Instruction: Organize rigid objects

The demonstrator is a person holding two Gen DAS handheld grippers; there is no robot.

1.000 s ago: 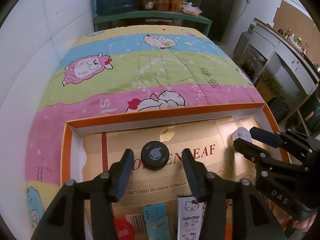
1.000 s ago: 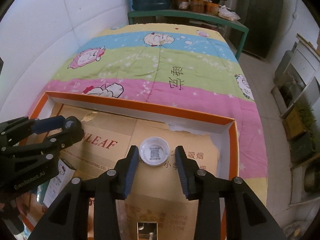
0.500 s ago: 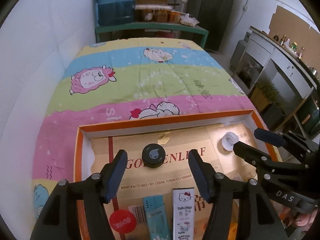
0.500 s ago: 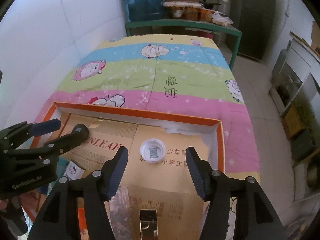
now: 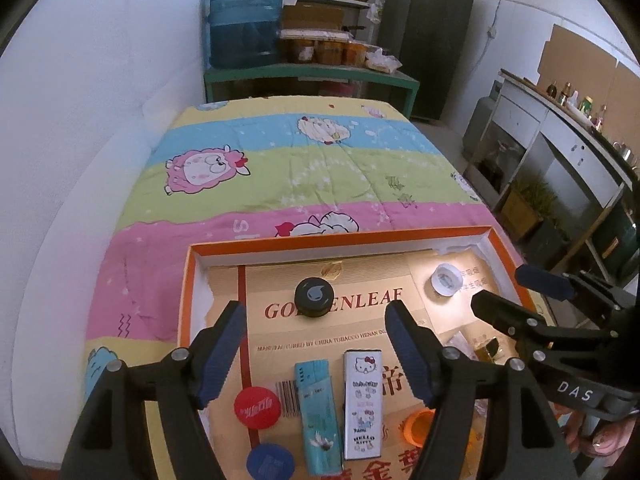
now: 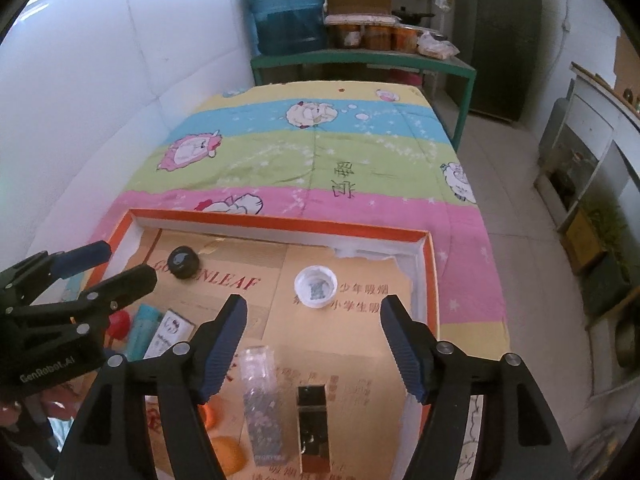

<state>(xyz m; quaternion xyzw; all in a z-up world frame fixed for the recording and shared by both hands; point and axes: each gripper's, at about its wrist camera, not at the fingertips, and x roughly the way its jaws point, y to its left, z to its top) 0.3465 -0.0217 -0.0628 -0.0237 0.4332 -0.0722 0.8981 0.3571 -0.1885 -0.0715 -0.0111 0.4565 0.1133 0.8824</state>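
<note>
Striped cartoon quilt [image 5: 280, 176] under an orange-rimmed tray [image 5: 340, 240] lined with flattened cardboard [image 5: 360, 308]. Left gripper [image 5: 316, 344] and right gripper [image 6: 312, 332] both spread wide, jaws just been opening, nothing between them; black cap [image 5: 314, 297] lying loose on the cardboard ahead of the left, white cap [image 6: 316, 286] ahead of the right, neither touched. Nearer in: Hello Kitty case [image 5: 362, 404] beside teal case [image 5: 318, 416], clear glittery tube [image 6: 262, 400] beside a dark one [image 6: 314, 424], probably lighters, too blurred to confirm.
</note>
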